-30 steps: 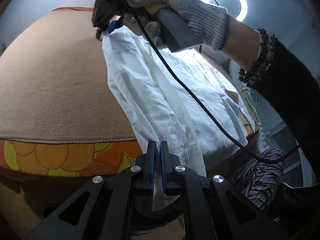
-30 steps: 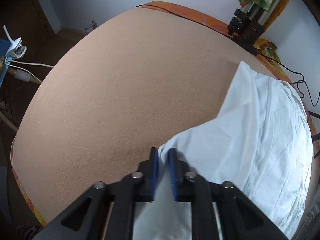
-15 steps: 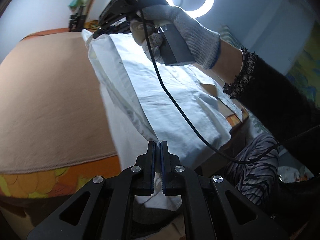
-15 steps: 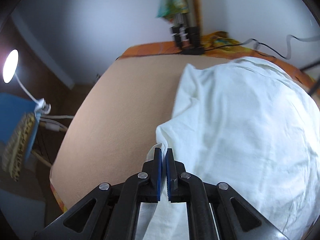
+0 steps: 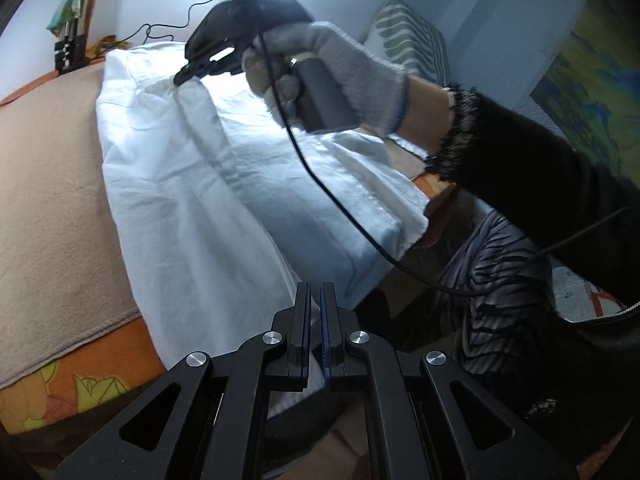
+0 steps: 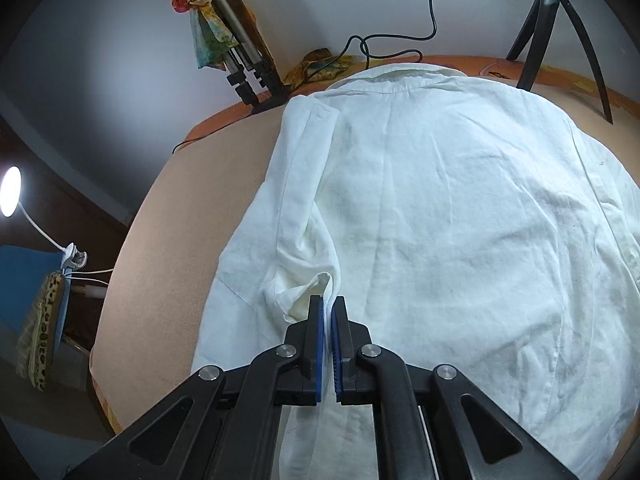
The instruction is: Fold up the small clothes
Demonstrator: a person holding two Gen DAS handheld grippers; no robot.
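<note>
White shirt (image 6: 440, 220) half folded on the tan blanket (image 6: 168, 240), both tongs pinching its left edge.

The shirt lies back-up across the blanket, collar toward twelve o'clock in the right wrist view, one side panel already turned inward. It looks light, limp and creasing linen-like cloth, so I judge it best taken at hems and seams, lifted at two points to stop sagging. The right gripper (image 6: 329, 308) is clamped on a bunched fold at six o'clock; the gloved hand (image 5: 320, 80) holds it angled downward. The left gripper (image 5: 314, 300), also pointing down, is closed on the hem at the bed's near edge.
</note>
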